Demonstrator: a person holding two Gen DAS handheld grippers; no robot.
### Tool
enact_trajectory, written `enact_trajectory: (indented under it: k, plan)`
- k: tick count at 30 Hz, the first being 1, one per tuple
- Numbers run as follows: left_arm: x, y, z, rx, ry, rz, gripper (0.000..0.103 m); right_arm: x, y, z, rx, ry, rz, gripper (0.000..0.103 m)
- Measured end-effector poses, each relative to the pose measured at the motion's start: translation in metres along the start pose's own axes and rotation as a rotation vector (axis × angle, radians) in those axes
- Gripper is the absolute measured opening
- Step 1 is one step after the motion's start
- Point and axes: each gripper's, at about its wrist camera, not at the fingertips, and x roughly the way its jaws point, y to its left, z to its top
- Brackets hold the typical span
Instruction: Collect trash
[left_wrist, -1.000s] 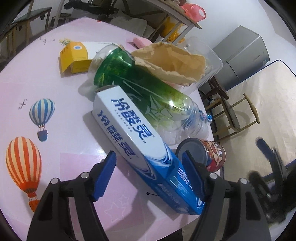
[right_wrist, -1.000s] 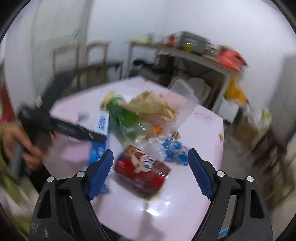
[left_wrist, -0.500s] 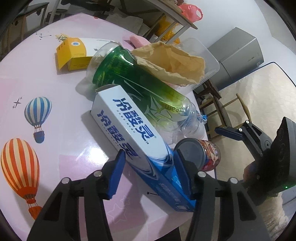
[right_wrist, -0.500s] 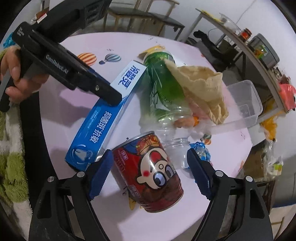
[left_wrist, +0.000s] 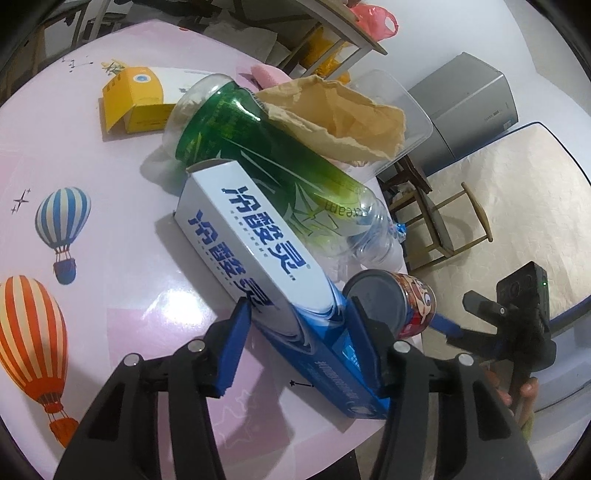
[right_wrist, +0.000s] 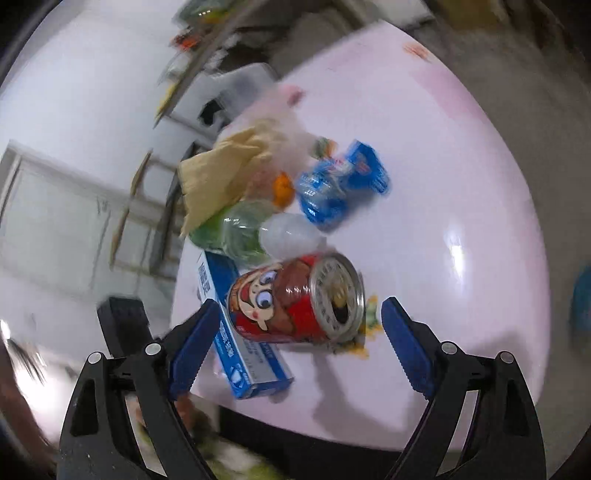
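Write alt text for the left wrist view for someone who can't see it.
The left gripper straddles a blue and white box lying on a pink table, its blue fingers at the box's sides. A green bottle, brown paper, a yellow box and a red can lie around it.
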Motion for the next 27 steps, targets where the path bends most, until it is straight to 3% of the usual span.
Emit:
enact_trajectory:
  k: [3, 8, 11, 13, 15, 17, 23, 27]
  plan:
    - [0.000, -0.001, 0.000, 0.003, 0.000, -0.002, 0.051, 0.005, 0.000, 0.004, 0.061, 0.022, -0.057, 0.085]
    - [-0.015, -0.007, -0.004, 0.041, -0.068, 0.021, 0.048, 0.015, -0.003, 0.013, 0.134, 0.028, -0.076, 0.070]
    - [-0.036, -0.016, -0.007, 0.095, -0.152, -0.042, 0.043, 0.010, -0.003, 0.009, 0.137, 0.004, -0.066, 0.064]
    - [-0.040, -0.027, -0.006, 0.134, -0.158, -0.107, 0.042, 0.009, -0.005, 0.007, 0.139, -0.013, -0.060, 0.058]
    - [-0.033, -0.042, -0.004, 0.175, -0.105, -0.176, 0.042, 0.005, -0.006, 0.002, 0.145, -0.024, -0.046, 0.053]
    - [-0.018, -0.056, -0.003, 0.200, -0.034, -0.197, 0.041, 0.001, -0.008, -0.001, 0.148, -0.032, -0.035, 0.046]
    - [0.020, -0.081, -0.005, 0.245, 0.085, -0.146, 0.031, -0.001, -0.013, -0.003, 0.144, -0.045, 0.007, 0.033]
    - [0.022, -0.085, -0.007, 0.256, 0.082, -0.127, 0.031, -0.010, -0.014, -0.003, 0.121, -0.064, 0.008, 0.023]
